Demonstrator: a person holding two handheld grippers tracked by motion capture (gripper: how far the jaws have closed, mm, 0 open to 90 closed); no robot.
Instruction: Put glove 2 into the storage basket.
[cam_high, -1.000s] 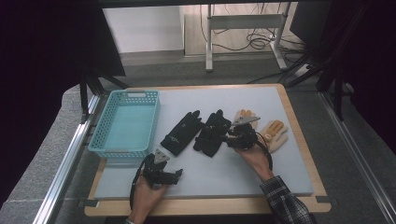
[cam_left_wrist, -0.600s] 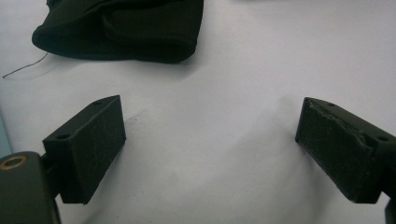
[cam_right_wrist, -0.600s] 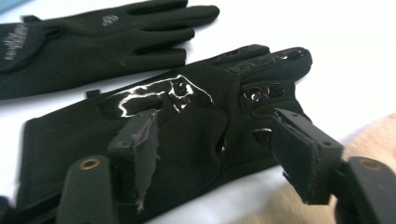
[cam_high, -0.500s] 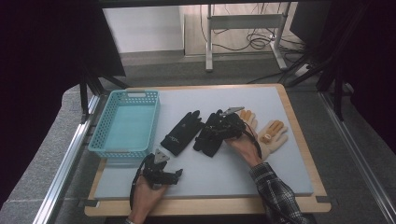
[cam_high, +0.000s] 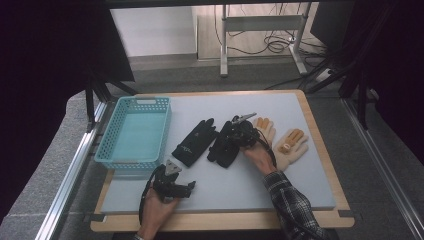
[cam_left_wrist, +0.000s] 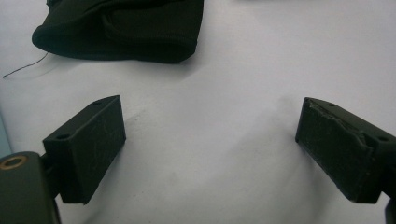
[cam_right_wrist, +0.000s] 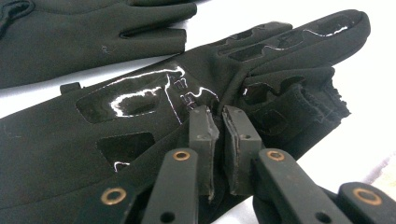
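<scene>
Two black gloves lie mid-mat in the high view, the left glove (cam_high: 194, 142) and the right glove (cam_high: 223, 149). My right gripper (cam_high: 235, 136) sits on the right glove's upper part. In the right gripper view its jaws have just been closing, and the gripper (cam_right_wrist: 219, 114) is shut on a fold of this glossy-patched glove (cam_right_wrist: 140, 121). The other black glove (cam_right_wrist: 70, 32) lies beyond it. My left gripper (cam_high: 191, 186) rests near the mat's front edge. It stands open (cam_left_wrist: 210, 116) over bare mat, with a black glove cuff (cam_left_wrist: 126, 28) ahead of it.
A teal mesh basket (cam_high: 131, 163) stands at the mat's left side. Two tan gloves (cam_high: 292, 145) (cam_high: 265, 127) lie to the right of my right hand. The grey mat (cam_high: 240, 190) sits in a wooden frame, with metal rails along the table's left.
My right hand moved left from beside the tan gloves onto the right black glove and its jaws closed on the fabric. The left hand stayed still.
</scene>
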